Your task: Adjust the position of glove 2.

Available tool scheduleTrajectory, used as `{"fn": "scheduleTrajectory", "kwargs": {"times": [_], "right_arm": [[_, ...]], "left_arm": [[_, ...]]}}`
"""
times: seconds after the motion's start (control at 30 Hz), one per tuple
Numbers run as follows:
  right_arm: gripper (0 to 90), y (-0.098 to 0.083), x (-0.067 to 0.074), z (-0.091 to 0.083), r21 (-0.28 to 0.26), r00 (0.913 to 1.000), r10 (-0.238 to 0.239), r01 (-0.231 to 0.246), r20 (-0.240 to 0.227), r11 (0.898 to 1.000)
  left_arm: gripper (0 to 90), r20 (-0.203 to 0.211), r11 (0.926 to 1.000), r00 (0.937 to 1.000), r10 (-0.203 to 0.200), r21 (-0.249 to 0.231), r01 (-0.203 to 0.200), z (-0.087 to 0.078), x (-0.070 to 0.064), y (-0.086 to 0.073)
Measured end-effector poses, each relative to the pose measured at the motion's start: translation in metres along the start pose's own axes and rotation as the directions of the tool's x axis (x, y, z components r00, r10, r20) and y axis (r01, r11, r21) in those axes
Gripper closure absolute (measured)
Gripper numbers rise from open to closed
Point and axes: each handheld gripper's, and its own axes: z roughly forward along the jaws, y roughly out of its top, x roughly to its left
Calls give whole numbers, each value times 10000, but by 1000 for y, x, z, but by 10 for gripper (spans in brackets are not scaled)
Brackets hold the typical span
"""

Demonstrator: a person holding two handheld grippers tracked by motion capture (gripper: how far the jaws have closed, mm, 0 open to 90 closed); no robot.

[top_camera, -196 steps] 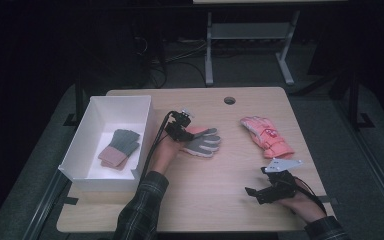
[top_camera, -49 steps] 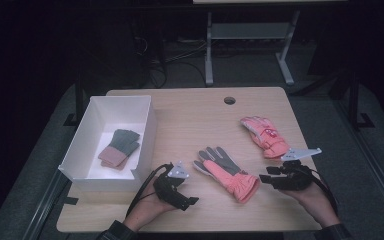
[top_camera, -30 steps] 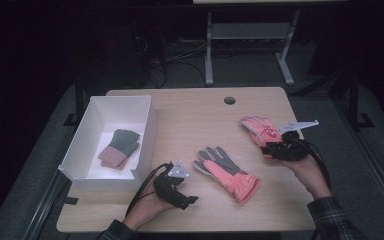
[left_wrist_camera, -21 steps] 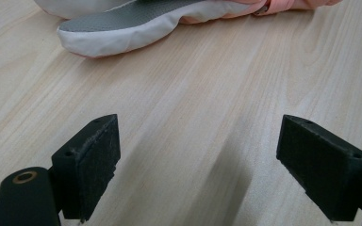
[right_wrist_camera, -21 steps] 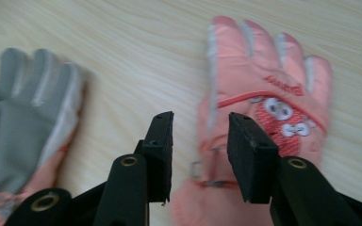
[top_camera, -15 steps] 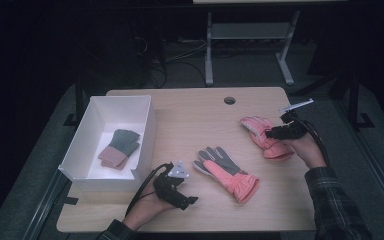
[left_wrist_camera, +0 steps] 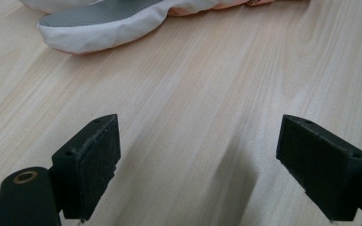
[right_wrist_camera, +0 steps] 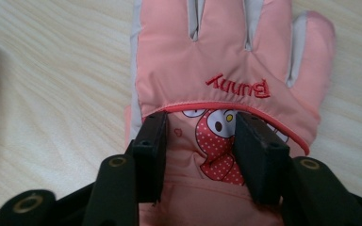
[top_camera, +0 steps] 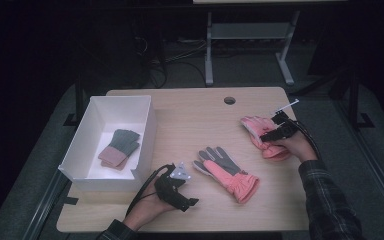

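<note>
A pink glove (top_camera: 256,128) with a bunny print (right_wrist_camera: 217,52) lies back-up at the table's right side. My right gripper (top_camera: 270,135) sits on its cuff end, jaws narrowed on the padded fabric (right_wrist_camera: 200,150). A second glove (top_camera: 227,172), grey palm up with a pink cuff, lies in the middle of the table; its white-edged fingertip (left_wrist_camera: 103,23) shows in the left gripper view. My left gripper (top_camera: 186,202) rests open on the wood near the front edge, apart from that glove, with nothing between its jaws (left_wrist_camera: 198,165).
A white open box (top_camera: 87,145) stands at the table's left and holds a grey-green glove with a pink cuff (top_camera: 120,147). A round cable hole (top_camera: 229,100) sits near the far edge. Dark floor and a metal stand lie beyond the table.
My right gripper moved from the front right of the table up to the pink glove and narrowed its jaws on it. The left gripper stayed put.
</note>
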Motion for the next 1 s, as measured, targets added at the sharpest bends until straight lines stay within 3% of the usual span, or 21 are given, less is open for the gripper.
{"fn": "scheduleTrajectory", "kwargs": {"times": [0.13,0.33,0.5,0.8,1.0], "right_arm": [[585,0,-1,2,95,10000,2,-2,-8,10000],[718,-1,-4,3,84,9999,82,-81,-150,9999],[850,-3,-4,1,-211,9998,-173,170,-119,9996],[873,-7,-9,-10,-752,9988,162,-198,-472,9970],[873,-10,-7,-21,-833,9990,141,-176,-425,9964]], "left_arm": [[138,-14,10000,10000,-76,-36,76,1,-1,0],[139,-39,10000,10000,-10,25,10,1,-1,0],[139,-74,10000,10000,-55,35,56,1,0,-1],[139,-93,9999,9999,-116,6,116,2,1,-1],[139,-80,9999,9999,-114,17,114,2,1,-1]]}}
